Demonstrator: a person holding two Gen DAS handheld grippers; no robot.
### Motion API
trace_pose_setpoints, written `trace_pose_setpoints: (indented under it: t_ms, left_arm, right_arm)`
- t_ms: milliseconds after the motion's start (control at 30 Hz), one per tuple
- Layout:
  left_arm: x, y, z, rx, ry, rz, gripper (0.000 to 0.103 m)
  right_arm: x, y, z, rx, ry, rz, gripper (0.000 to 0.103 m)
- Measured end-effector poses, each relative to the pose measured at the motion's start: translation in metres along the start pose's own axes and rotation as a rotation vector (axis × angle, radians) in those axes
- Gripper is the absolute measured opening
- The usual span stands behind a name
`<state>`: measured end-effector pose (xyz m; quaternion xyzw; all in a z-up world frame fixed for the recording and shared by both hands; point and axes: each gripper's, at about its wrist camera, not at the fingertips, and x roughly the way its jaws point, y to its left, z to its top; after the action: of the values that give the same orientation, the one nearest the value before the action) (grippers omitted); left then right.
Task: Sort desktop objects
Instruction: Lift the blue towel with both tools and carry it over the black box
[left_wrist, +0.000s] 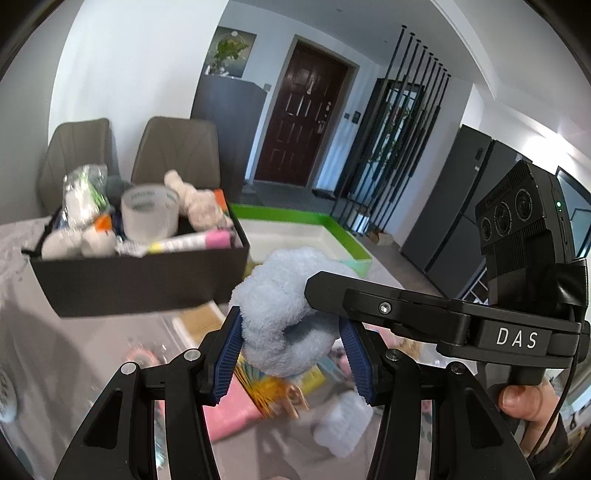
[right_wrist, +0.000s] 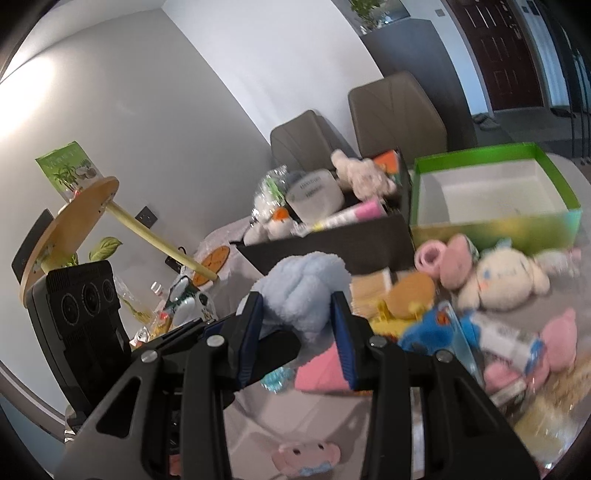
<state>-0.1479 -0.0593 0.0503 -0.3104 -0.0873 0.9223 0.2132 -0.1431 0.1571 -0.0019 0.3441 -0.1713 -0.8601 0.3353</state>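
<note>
Both grippers are clamping the same light-blue plush toy (left_wrist: 280, 295), which is hanging above the cluttered table (left_wrist: 74, 350) rather than lying on it.

Left gripper (left_wrist: 291, 354): blue ribbed pads (left_wrist: 231, 350) are pressing into the lower, looped part of the plush from both sides. Right gripper (right_wrist: 299, 328): its pads (right_wrist: 341, 339) are squeezing another part of the same toy; from the left wrist view its black body is crossing in from the right, with a hand (left_wrist: 524, 402) gripping the handle.

Black box (left_wrist: 140, 280) is sitting just beyond the plush, already full: a frosted cup (left_wrist: 149, 214), a beige plush (left_wrist: 195, 203), a pink-and-white tube (left_wrist: 192, 242), a crinkled clear wrapper (left_wrist: 83, 188). Green box (right_wrist: 491, 206) is standing just beside the black one, its white interior showing.

On the table under and right of the plush: a pink flat item (right_wrist: 321, 373), a cream plush with blue eyes (right_wrist: 502, 280), a blue plush (right_wrist: 432, 328), a pink plush (right_wrist: 554, 343). Details of the smaller items are blurring.
</note>
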Motion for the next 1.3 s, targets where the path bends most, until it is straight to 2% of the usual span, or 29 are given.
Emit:
trace_pose_setpoints:
  t_ms: [300, 667, 967, 1300]
  left_arm:
    - [-0.003, 0.025, 0.040, 0.013, -0.051, 0.023, 0.053]
    - [0.011, 0.063, 0.081, 0.028, -0.085, 0.048, 0.053]
    - [0.036, 0.096, 0.100, 0.014, -0.098, 0.056, 0.053]
    - [0.072, 0.147, 0.100, -0.098, -0.088, 0.045, 0.053]
  right_arm:
    - [0.022, 0.020, 0.044, -0.038, -0.028, 0.030, 0.038]
    - [0.063, 0.026, 0.088, -0.051, -0.044, 0.077, 0.038]
    - [0.103, 0.015, 0.117, -0.047, -0.040, 0.102, 0.038]
    - [0.161, 0.001, 0.127, -0.048, -0.002, 0.112, 0.038]
